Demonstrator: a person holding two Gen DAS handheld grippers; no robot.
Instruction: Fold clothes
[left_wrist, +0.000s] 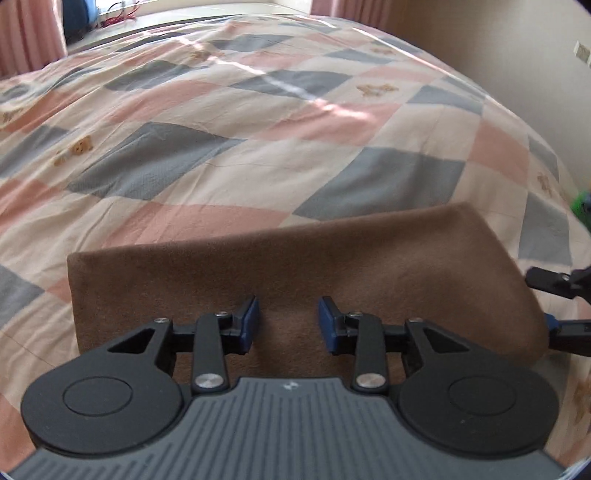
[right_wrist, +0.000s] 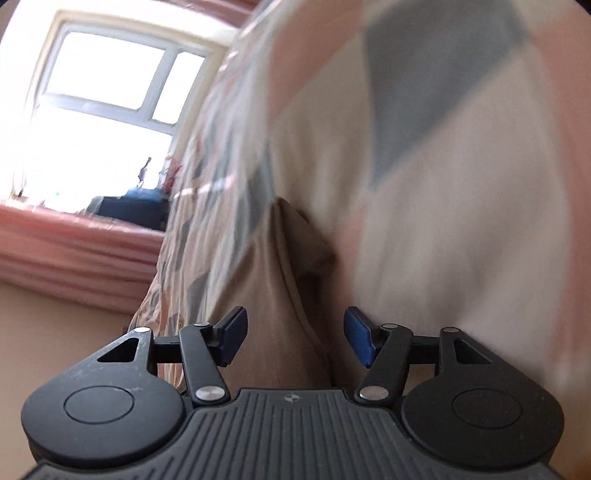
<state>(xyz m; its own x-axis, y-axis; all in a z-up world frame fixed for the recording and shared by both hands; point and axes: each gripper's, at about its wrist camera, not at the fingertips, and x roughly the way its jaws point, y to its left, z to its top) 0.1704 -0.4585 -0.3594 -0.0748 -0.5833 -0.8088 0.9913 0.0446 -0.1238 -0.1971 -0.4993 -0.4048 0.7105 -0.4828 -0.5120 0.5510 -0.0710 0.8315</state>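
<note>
A brown folded cloth (left_wrist: 314, 266) lies flat on the checked bed cover (left_wrist: 229, 140), near its front edge. My left gripper (left_wrist: 288, 323) hovers open just above the cloth's near side, with nothing between its blue pads. My right gripper (left_wrist: 554, 306) shows at the cloth's right end in the left wrist view. In the right wrist view the camera is rolled sideways. There the right gripper (right_wrist: 294, 338) stands open, and the layered edge of the brown cloth (right_wrist: 280, 280) runs through the gap between its jaws without being clamped.
The pink, grey and cream bed cover (right_wrist: 461, 184) fills most of both views. Pink curtains (left_wrist: 26, 37) and a bright window (right_wrist: 99, 96) stand beyond the bed's far side. A beige wall (left_wrist: 498, 40) is at the right, with a green object (left_wrist: 583, 205) by the bed's right edge.
</note>
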